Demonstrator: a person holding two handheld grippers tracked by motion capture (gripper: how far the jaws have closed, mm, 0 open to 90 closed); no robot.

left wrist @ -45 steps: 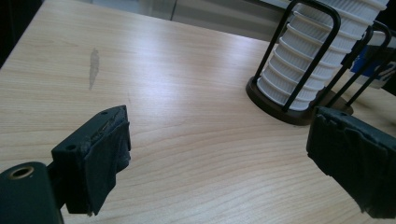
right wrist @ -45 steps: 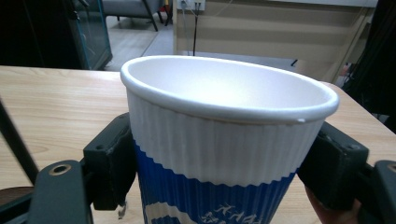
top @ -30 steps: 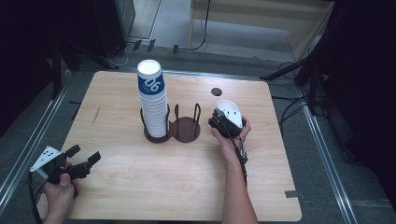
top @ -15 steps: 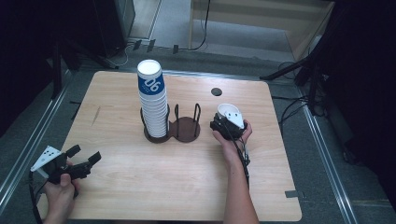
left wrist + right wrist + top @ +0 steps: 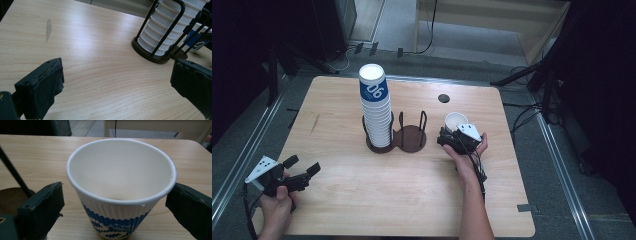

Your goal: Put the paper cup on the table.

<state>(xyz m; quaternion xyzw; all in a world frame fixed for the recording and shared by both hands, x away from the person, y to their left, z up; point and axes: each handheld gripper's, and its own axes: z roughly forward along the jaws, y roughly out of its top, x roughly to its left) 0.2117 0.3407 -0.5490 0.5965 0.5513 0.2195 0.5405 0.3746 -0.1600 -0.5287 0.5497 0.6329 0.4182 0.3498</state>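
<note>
A tall stack of white ribbed paper cups (image 5: 376, 112), the top one with a blue band, stands in one ring of a dark two-ring wire holder (image 5: 409, 136); the other ring is bare. A single white-and-blue cup (image 5: 120, 195) stands upright on the table right of the holder (image 5: 455, 120). My right gripper (image 5: 455, 131) has just been opening; its jaws now flank the cup with a gap on each side (image 5: 116, 205). My left gripper (image 5: 303, 164) rests open at the table's front left, nothing between its pads (image 5: 117, 82). From there I see the stack (image 5: 172, 27).
A small black disc (image 5: 443, 98) lies on the wooden table (image 5: 362, 200) behind the single cup. A faint grey smear (image 5: 314, 123) marks the left side. Cables trail on the floor to the right, and dark stands rise beyond the back edge.
The right gripper's jaws have spread apart from the cup, which now stands free on the table. Both hands have stayed about where they were.
</note>
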